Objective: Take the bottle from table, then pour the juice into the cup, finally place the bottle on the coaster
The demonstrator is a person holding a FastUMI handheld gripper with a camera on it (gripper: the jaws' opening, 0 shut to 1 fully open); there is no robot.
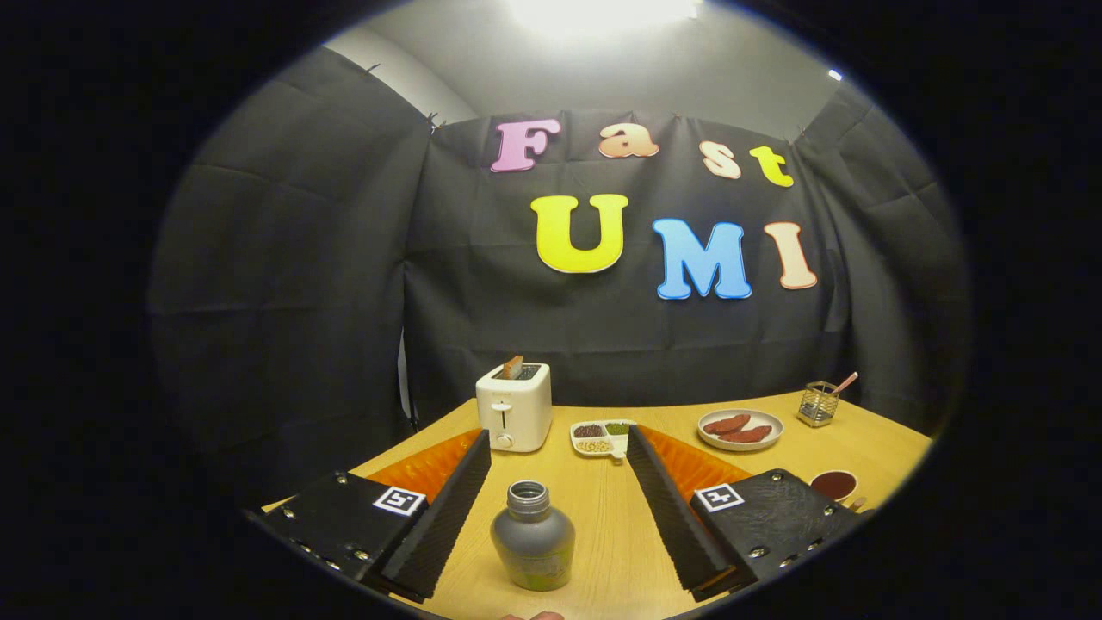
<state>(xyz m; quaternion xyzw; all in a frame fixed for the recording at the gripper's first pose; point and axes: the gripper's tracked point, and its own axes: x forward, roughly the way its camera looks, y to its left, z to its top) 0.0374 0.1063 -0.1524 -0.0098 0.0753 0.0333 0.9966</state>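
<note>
Grey juice bottle [533, 536] upright on wooden table [603, 517], between wide-spread fingers of gripper [555, 465], touching neither; dead ahead at twelve o'clock; long axis vertical; ready for closing.

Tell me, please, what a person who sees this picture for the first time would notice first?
Most likely the grey bottle, which stands upright on the wooden table between the two fingers of the open gripper, with a gap on each side. Next comes the white toaster beyond the fingers, with a slice sticking out of its slot. Right of it sit a small divided dish and a plate of reddish food.
</note>
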